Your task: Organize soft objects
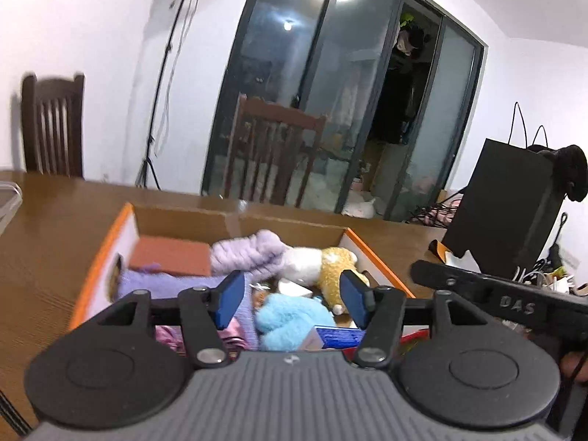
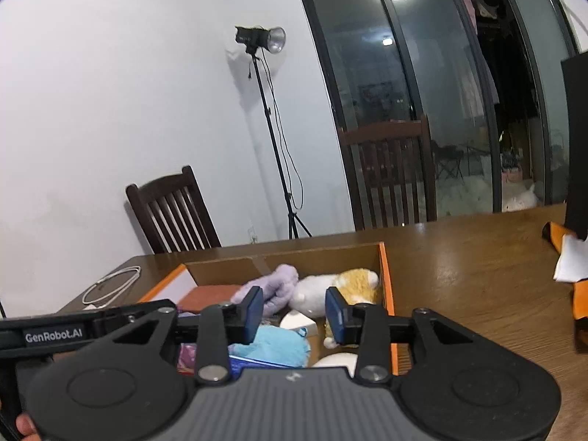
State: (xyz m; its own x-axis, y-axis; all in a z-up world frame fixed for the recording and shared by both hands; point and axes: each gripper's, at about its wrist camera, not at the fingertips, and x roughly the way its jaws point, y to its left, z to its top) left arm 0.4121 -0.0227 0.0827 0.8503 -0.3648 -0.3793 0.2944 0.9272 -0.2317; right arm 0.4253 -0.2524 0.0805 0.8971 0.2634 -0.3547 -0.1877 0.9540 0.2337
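Left wrist view looks down at an orange box point(image 1: 110, 242) sitting on a brown wooden table point(image 1: 47, 228). The left gripper point(image 1: 290, 299) hangs over the near end of the box. Its two blue pads are wide apart and nothing is between them. Inside the box lies a pile of soft things. A fuzzy blue toy point(image 1: 290, 321) is right under the gripper. Farther back are a white and yellow plush animal point(image 1: 323, 264), a fluffy purple piece point(image 1: 250, 253) and a flat reddish-brown block point(image 1: 171, 255). The black body of the other gripper shows low on the right side.

Right wrist view shows the same box point(image 2: 386, 279) from the other side. The right gripper point(image 2: 294, 312) hovers above it too, with its pads apart and holding nothing. The blue toy point(image 2: 275, 345) sits just below, and the plush animal point(image 2: 330, 290) lies against the far right wall of the box. A white cable point(image 2: 110, 286) is coiled on the table to the left of the box.
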